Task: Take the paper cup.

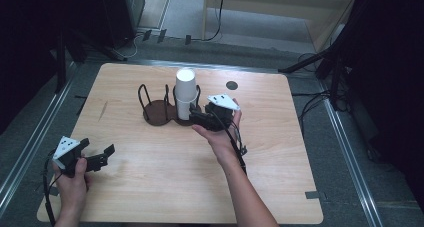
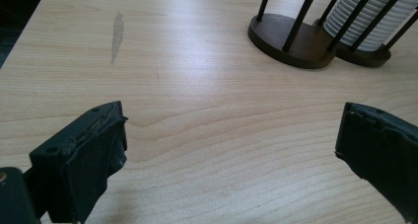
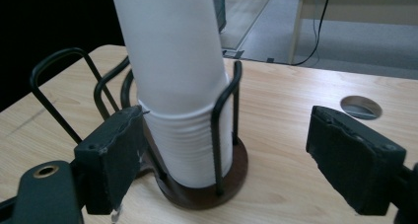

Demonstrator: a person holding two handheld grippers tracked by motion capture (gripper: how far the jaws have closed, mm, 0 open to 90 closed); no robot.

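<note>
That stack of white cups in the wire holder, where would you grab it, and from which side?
Probably the smooth upper part of the cup stack, above the holder, coming from the person's side where the right gripper waits open. Lower down, black wire posts surround the ribbed rims and would block the fingers.

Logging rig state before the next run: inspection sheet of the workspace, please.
Surface: wooden table, grey smear near its left side, round hole at the back.
Job's things: white cup stack upside down in the right bay of a two-bay wire holder; left bay empty.
Clutter: nothing seen.
Grippers: left gripper open, low over the front left; right gripper open, beside the stack, not touching.
Cables: black leads trail from the grippers; more on the floor.
Surroundings: dark stands, grey floor.
</note>
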